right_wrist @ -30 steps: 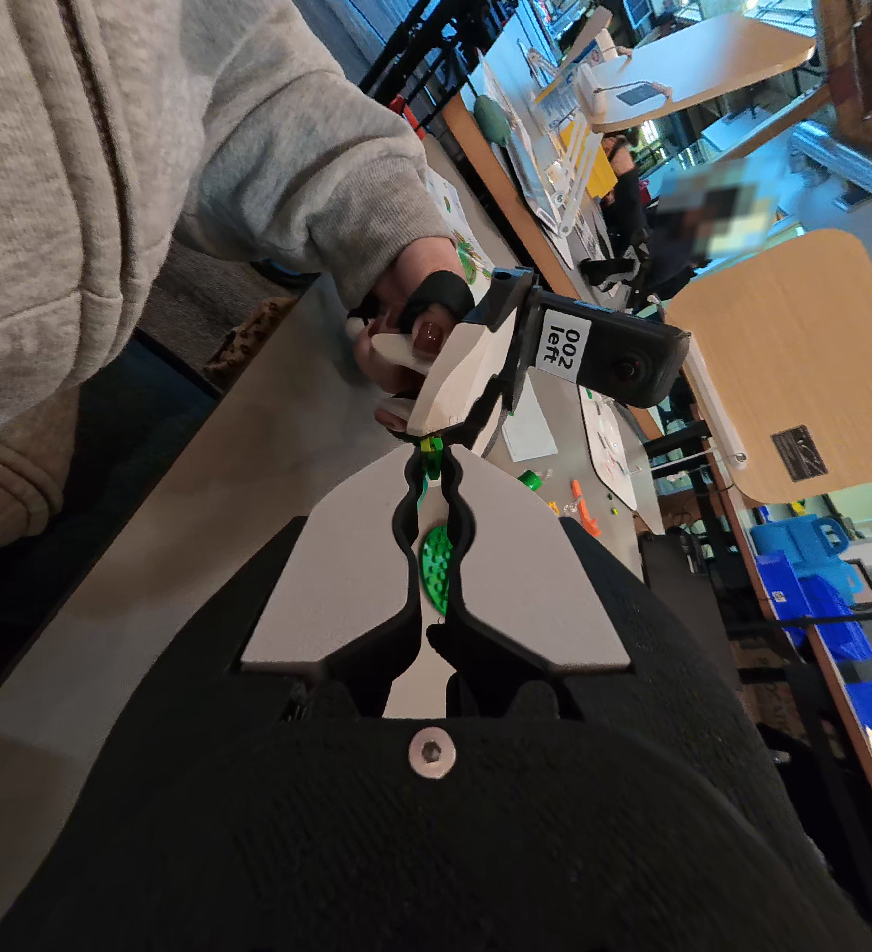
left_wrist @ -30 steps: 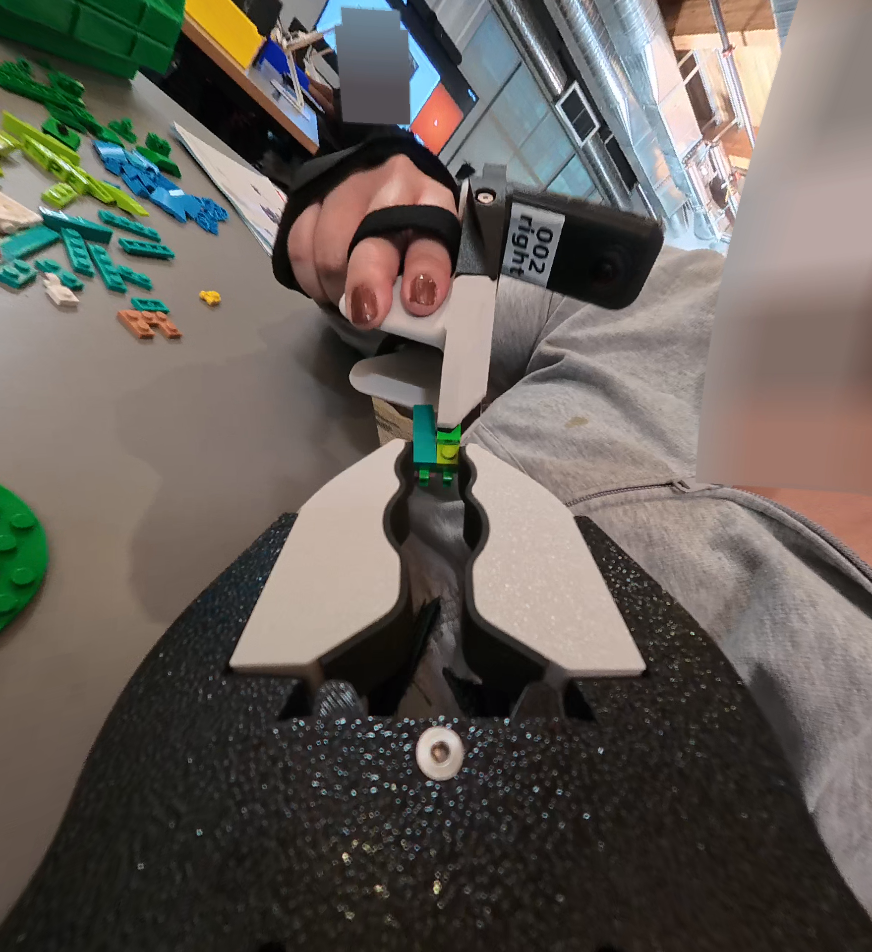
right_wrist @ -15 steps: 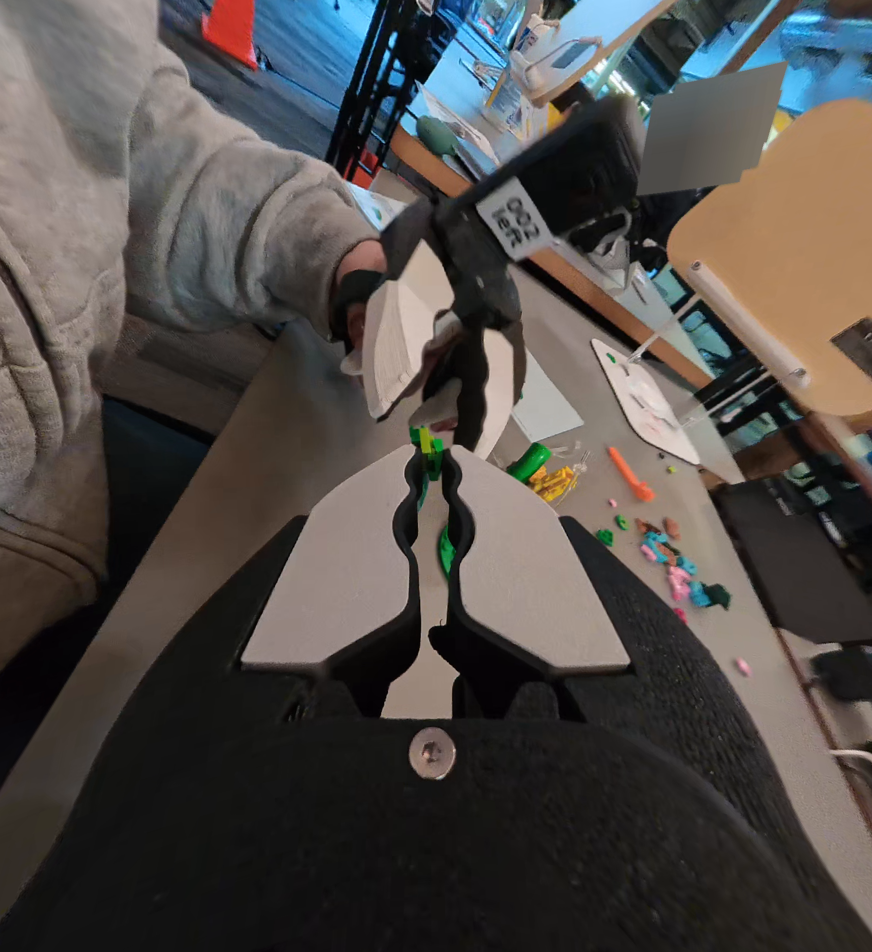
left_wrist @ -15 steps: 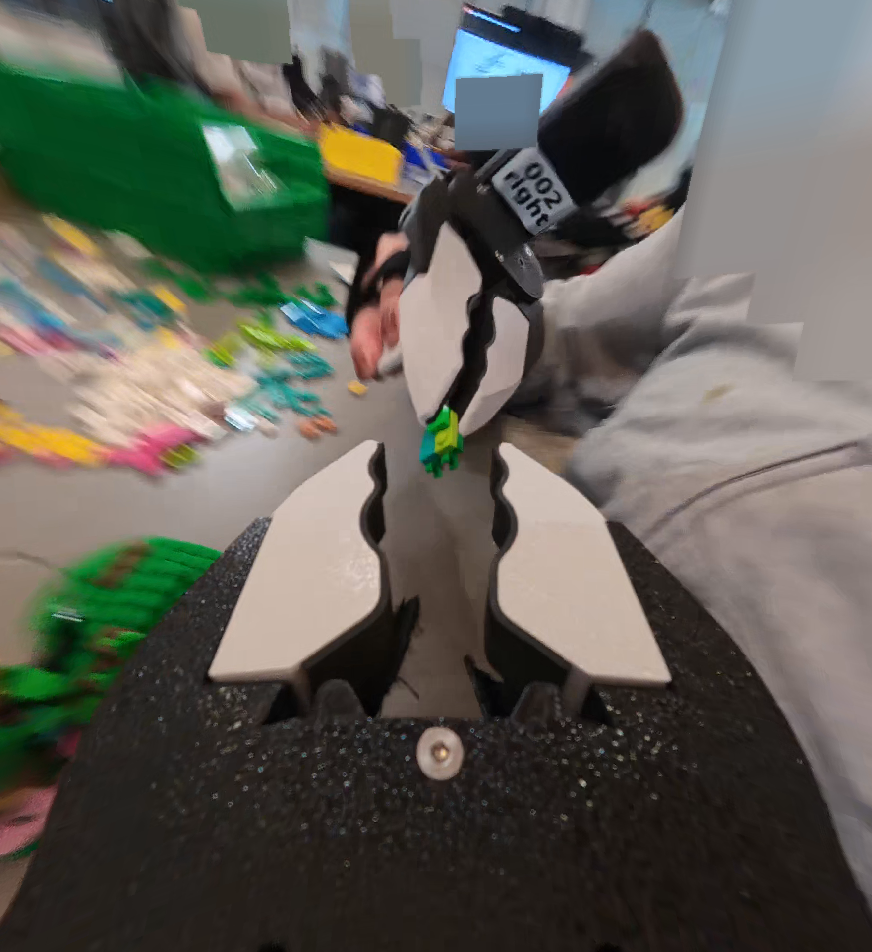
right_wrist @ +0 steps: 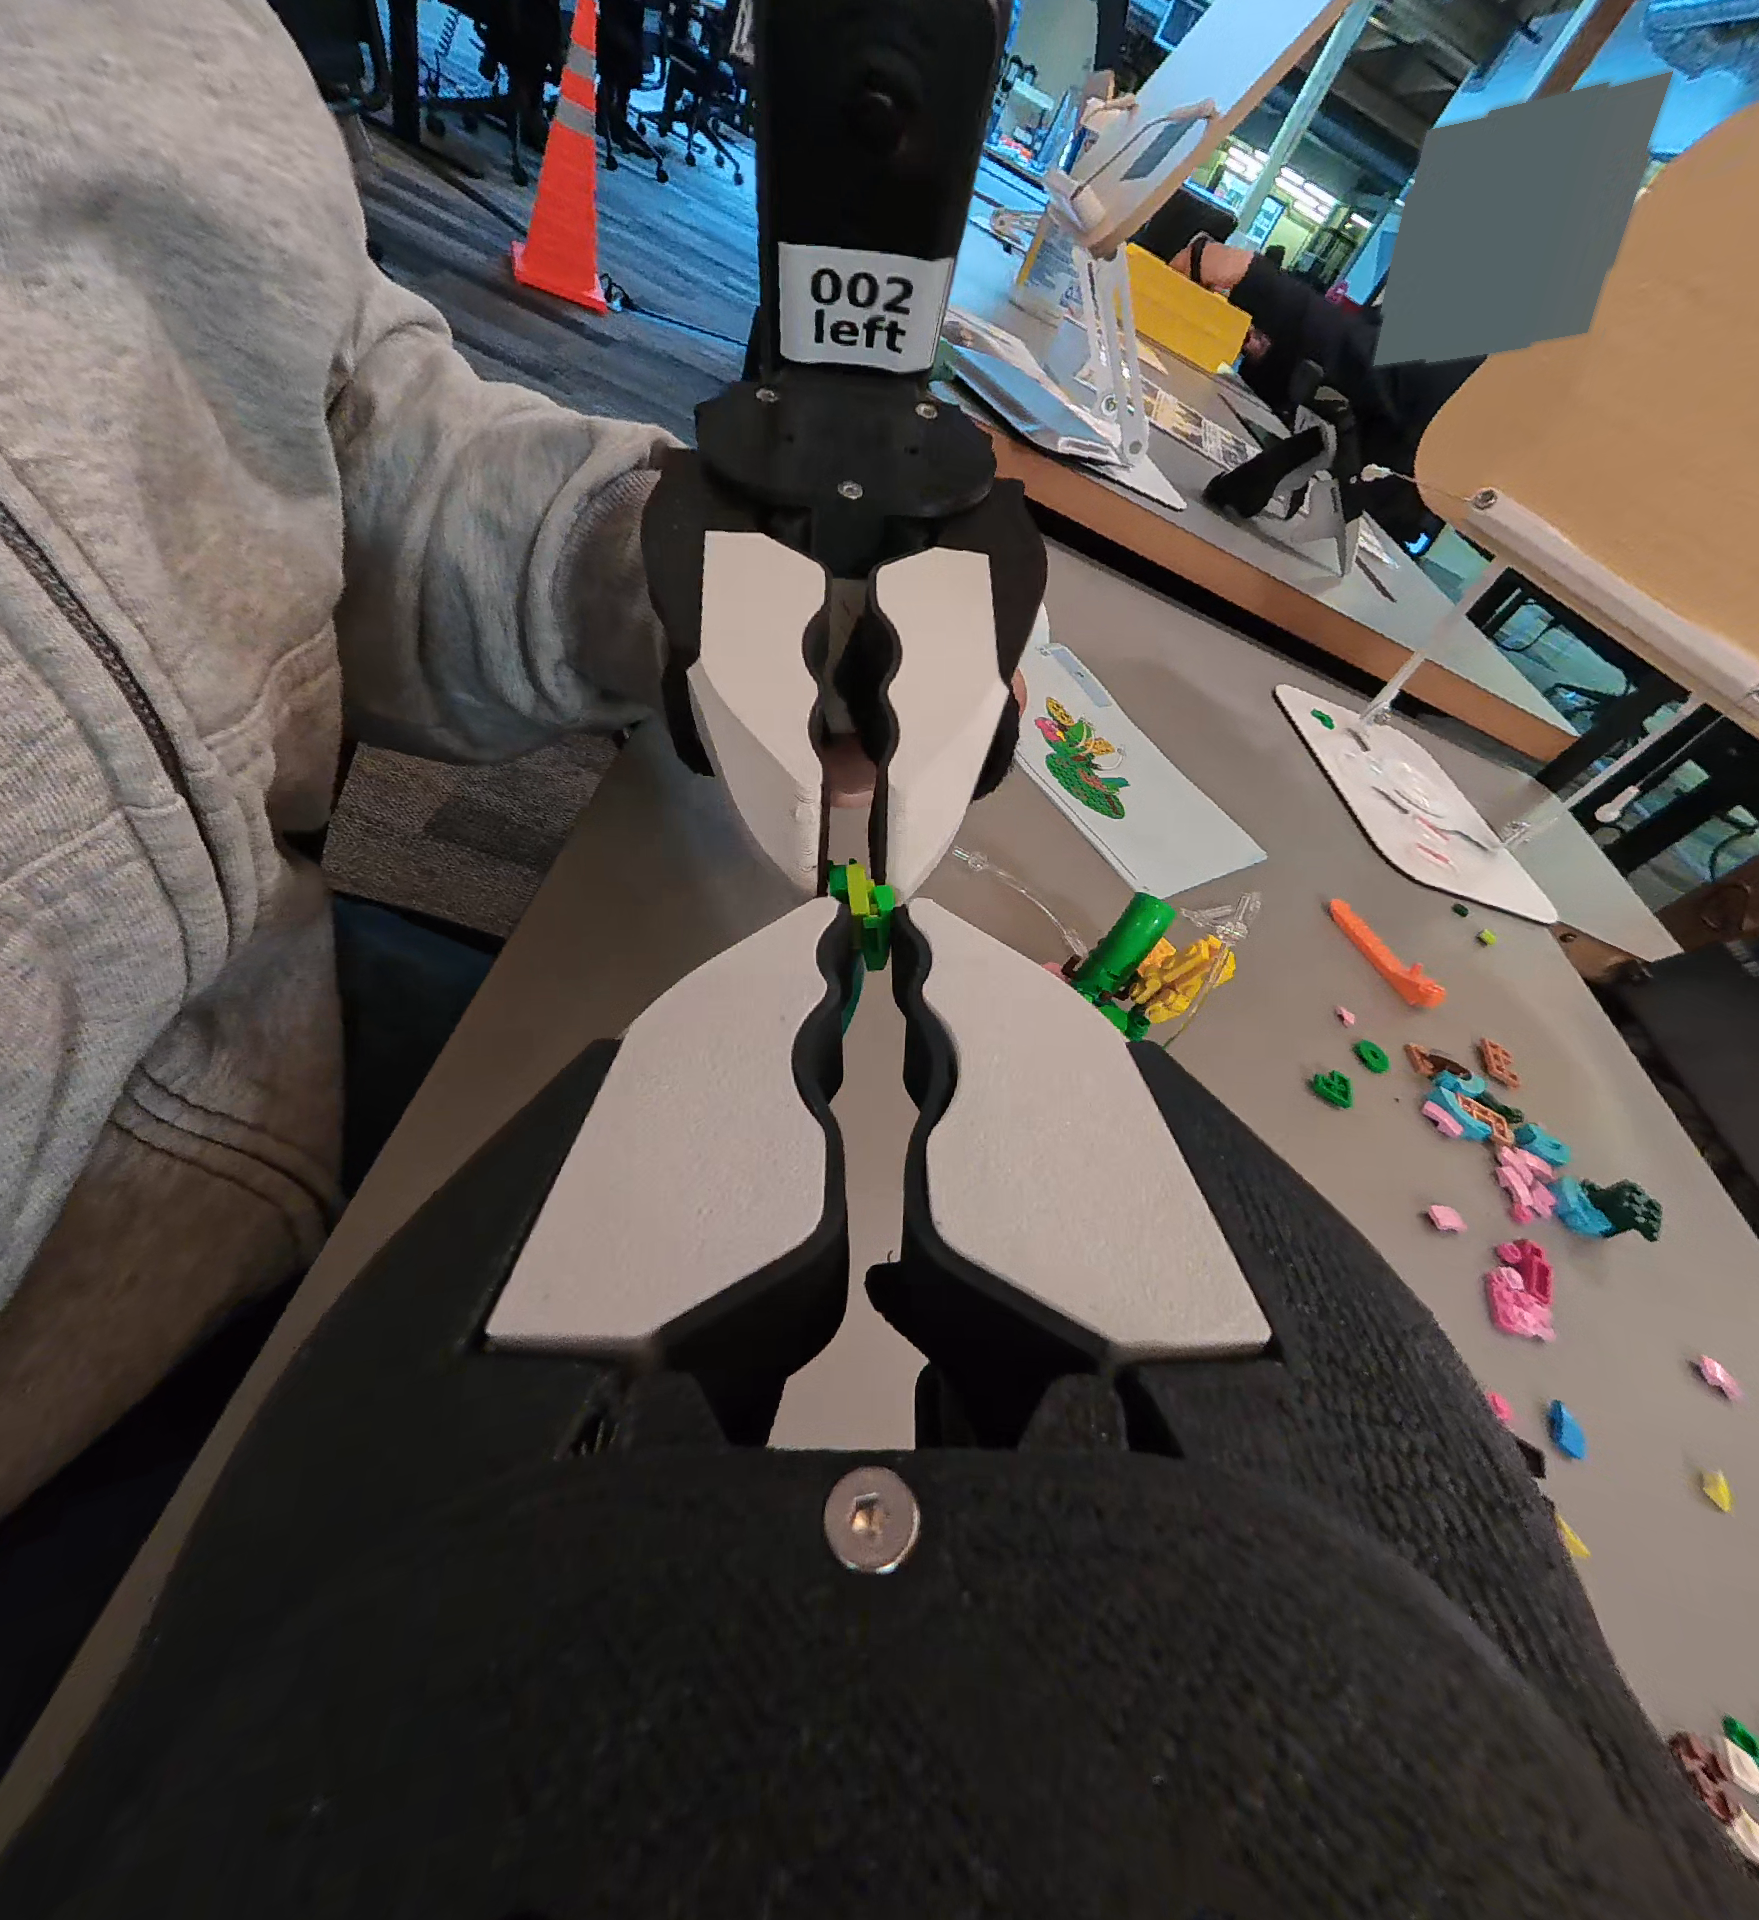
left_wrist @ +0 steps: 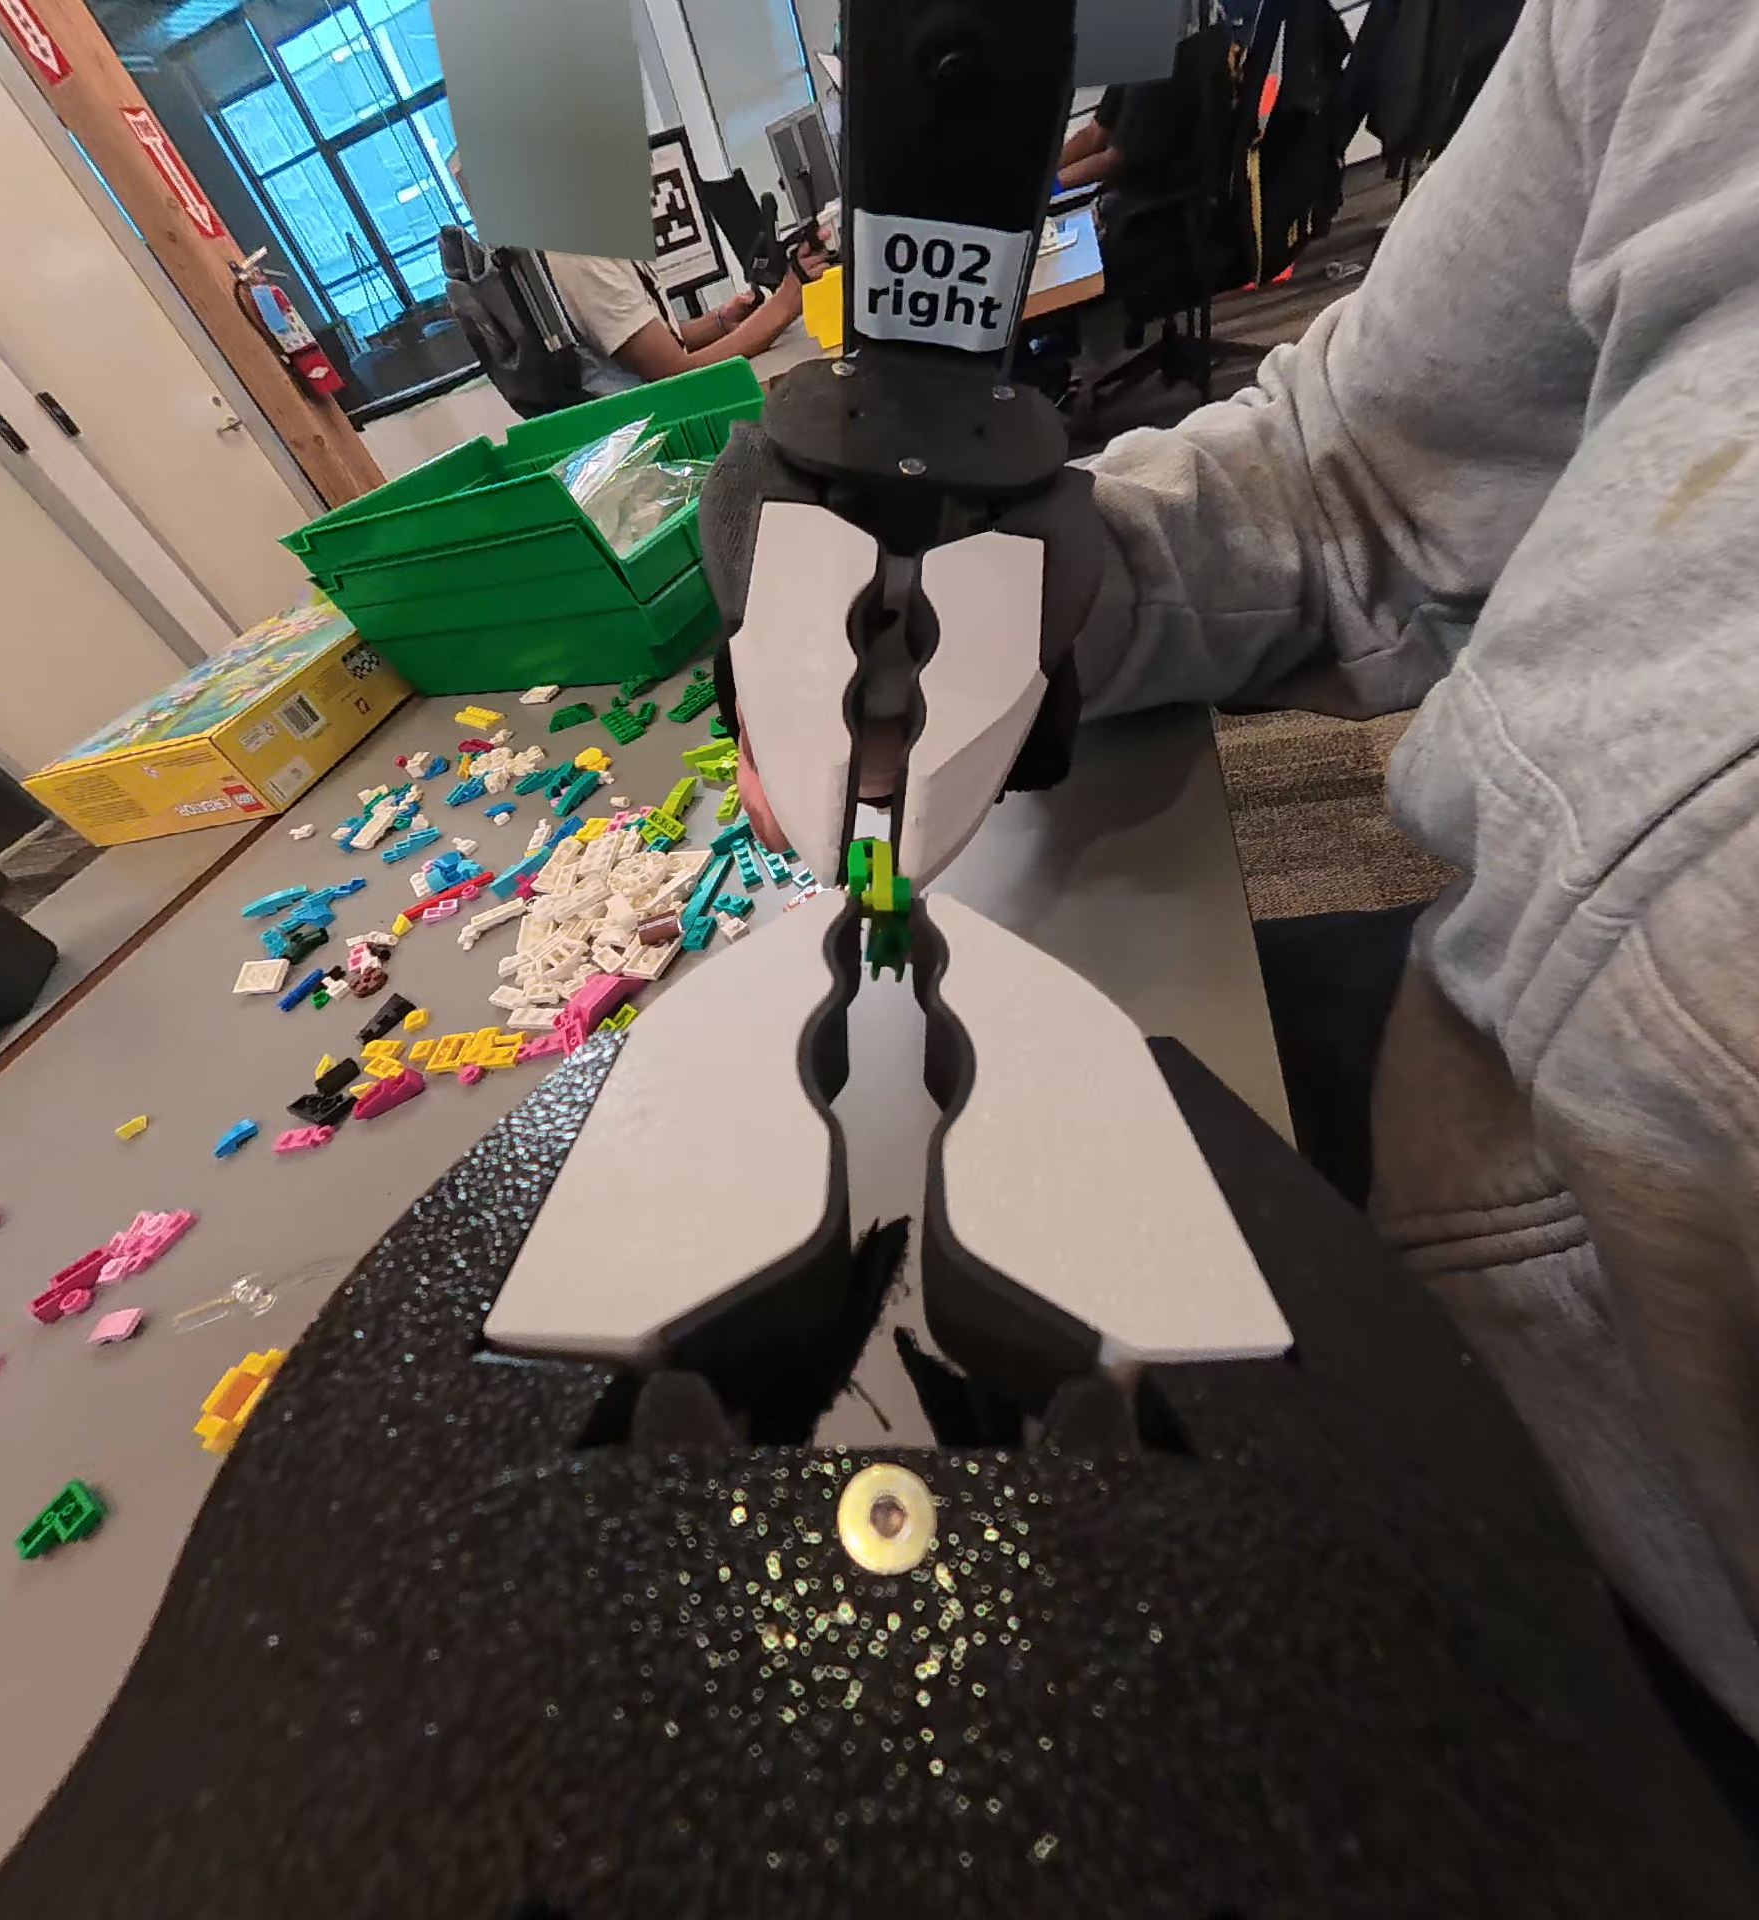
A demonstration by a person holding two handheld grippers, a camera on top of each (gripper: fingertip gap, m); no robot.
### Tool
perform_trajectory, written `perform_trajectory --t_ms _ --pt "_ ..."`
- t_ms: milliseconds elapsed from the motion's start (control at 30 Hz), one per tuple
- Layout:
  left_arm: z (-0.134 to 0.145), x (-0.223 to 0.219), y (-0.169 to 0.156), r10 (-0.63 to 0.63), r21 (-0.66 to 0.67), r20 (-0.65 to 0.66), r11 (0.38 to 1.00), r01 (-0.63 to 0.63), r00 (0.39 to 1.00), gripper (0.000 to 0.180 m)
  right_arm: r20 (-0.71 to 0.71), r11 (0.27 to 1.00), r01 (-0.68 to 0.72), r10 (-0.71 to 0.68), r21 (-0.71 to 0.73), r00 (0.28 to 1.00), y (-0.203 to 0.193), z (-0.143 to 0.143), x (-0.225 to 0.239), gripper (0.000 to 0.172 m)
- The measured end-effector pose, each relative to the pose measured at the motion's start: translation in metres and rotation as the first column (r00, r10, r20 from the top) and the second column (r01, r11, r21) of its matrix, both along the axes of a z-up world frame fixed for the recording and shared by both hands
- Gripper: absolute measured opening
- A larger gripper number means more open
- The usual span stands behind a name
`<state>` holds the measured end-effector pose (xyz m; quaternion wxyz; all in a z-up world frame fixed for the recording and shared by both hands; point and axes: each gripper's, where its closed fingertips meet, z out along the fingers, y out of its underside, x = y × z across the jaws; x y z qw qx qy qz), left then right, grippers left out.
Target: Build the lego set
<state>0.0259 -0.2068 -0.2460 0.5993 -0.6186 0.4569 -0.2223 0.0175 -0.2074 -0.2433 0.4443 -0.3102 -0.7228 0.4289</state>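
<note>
green brick cluster (left_wrist: 880, 899), lime + dark bits, pinched by l tongs (left_wrist: 885, 914) & r tongs (right_wrist: 862, 914).

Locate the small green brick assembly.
In both wrist views the small green brick assembly sits mid-frame above the grey table, pinched between the tips of the left gripper and right gripper.

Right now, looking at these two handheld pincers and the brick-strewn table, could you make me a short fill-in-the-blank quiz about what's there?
1. Both grippers, the left gripper and the right gripper, pinch one small ____ brick assembly tip to tip.
2. The stacked bins behind the loose bricks are ____.
3. Beside the bins lies a ____ toy box.
4. The brick separator tool on the table is ____.

Missing words: green; green; yellow; orange
</note>
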Motion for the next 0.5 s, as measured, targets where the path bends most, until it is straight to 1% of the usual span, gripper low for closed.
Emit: perform_trajectory --t_ms 167,267,400,500 --pt "-0.002 -0.002 0.003 0.032 0.004 -0.036 0.999 -0.032 0.999 0.008 0.000 1.000 0.019 -0.019 0.024 1.000 0.002 -0.001 -0.001 0.005" --pt "-0.002 -0.004 0.008 0.082 0.012 -0.054 0.997 -0.082 0.995 0.007 -0.006 0.995 0.061 -0.061 0.079 0.998 0.006 -0.002 -0.003 0.005" --pt "0.003 -0.007 0.011 0.132 0.034 -0.034 0.991 -0.131 0.991 0.007 -0.048 0.986 0.130 -0.126 0.109 0.991 0.011 0.003 -0.006 0.004" --pt "0.001 -0.009 0.012 0.134 0.028 -0.047 0.991 -0.133 0.990 0.007 -0.055 0.980 0.160 -0.154 0.118 0.986 0.012 0.002 -0.007 0.004"
